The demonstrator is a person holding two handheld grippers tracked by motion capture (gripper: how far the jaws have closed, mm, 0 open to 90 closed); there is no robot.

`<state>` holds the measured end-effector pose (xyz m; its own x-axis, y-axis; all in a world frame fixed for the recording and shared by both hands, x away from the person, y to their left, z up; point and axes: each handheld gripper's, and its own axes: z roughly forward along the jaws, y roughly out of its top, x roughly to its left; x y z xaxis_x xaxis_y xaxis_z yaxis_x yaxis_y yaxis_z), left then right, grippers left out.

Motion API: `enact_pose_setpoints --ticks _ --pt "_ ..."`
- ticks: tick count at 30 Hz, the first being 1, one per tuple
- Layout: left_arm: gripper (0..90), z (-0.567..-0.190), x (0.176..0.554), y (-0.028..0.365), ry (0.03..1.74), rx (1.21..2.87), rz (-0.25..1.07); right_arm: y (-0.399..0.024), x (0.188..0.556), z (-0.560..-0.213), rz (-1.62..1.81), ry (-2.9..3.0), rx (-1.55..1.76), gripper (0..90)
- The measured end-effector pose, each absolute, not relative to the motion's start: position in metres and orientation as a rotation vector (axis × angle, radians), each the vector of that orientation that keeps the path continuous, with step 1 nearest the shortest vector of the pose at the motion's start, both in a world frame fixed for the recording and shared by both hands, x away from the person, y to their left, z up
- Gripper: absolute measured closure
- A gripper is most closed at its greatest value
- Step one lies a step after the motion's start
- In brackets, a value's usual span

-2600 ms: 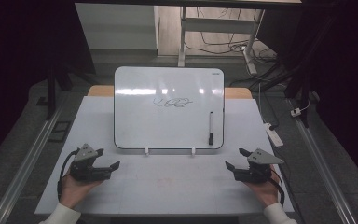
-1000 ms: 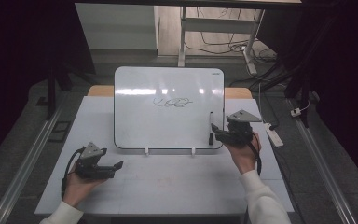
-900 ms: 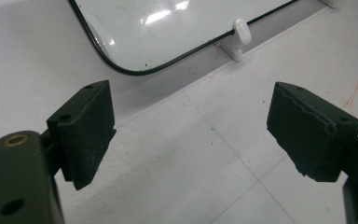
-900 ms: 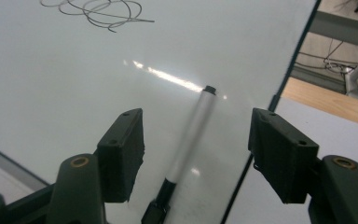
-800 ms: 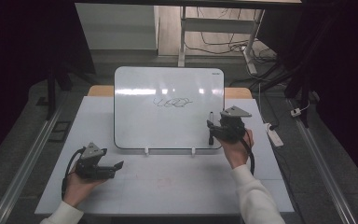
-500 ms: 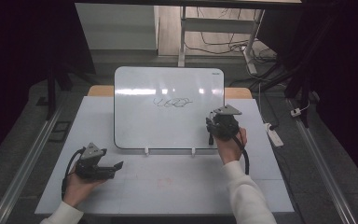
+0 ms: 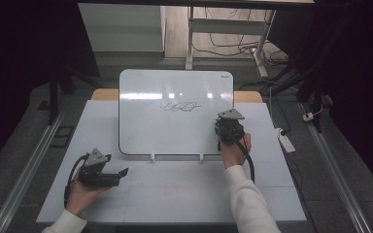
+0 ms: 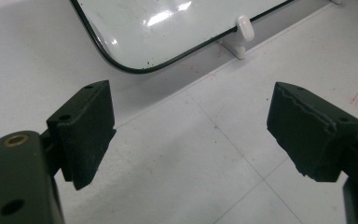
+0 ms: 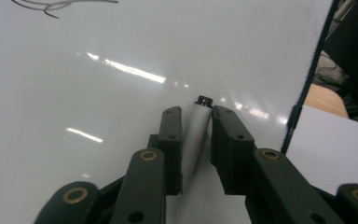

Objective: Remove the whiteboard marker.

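1. Nearest to the person, in front of the whiteboard (image 7: 176, 112) and toward its left corner, the left gripper (image 7: 108, 175) is resting in the hand on the table (image 7: 175, 194). Its jaws are standing wide apart with nothing between them (the left gripper view shows bare table between the two pads), and it is sitting at the same spot as in the earlier frames.

2. The right gripper (image 7: 222, 141) is no longer lying in front of the whiteboard's right corner as some seconds ago; it is now sitting over the right part of the board, where the marker (image 9: 196, 128) is lying.

3. Its jaws have just been closing, and the marker is now between them: in the right gripper view the two pads are lying against the sides of the white barrel, so I judge the pen is being gripped. This means the pick-up is nearly done and lifting can follow.

4. The marker is a slim white pen with a black end, lying flat on the whiteboard near its right edge, its black end pointing away from the gripper.

5. Farther up the whiteboard, near its middle, a black scribble (image 7: 179, 106) is showing (it is probably what the pen is for).
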<state>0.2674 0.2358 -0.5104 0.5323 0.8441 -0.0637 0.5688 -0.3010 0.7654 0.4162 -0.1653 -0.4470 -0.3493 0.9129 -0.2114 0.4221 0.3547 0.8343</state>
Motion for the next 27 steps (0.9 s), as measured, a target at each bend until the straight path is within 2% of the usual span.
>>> enact_pose_setpoints --ticks 5,21,27 --pt "16.8 -0.51 0.267 0.236 1.146 2.001 0.458 -0.161 0.415 -0.449 0.948 1.926 1.186 80.5" --pt "17.0 -0.51 0.266 0.24 1.156 1.98 0.457 -0.166 0.406 -0.446 1.037 1.908 1.146 81.1" --pt "17.3 -0.509 0.266 0.241 1.155 1.967 0.46 -0.182 0.393 -0.438 1.195 1.875 1.136 81.1"
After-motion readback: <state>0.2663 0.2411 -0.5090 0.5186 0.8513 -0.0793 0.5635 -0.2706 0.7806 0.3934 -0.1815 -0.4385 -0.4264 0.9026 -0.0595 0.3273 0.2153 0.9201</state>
